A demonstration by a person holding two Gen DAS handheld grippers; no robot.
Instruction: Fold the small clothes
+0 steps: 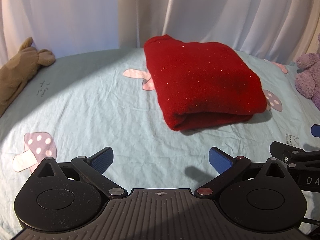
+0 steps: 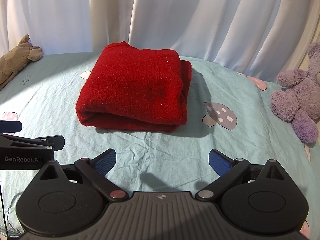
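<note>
A red knitted garment [image 1: 202, 84] lies folded into a thick rectangle on the pale blue mushroom-print bedsheet [image 1: 90, 104]. It also shows in the right wrist view [image 2: 134, 92]. My left gripper [image 1: 161, 160] is open and empty, above the sheet, short of the garment's near fold. My right gripper [image 2: 162, 161] is open and empty, also short of the garment. The right gripper's body shows at the right edge of the left wrist view [image 1: 296, 156]. The left gripper's body shows at the left edge of the right wrist view [image 2: 30, 146].
A brown plush toy [image 1: 18, 70] lies at the sheet's far left. A purple plush toy [image 2: 300, 98] sits at the right. White curtains [image 1: 160, 10] hang behind the bed.
</note>
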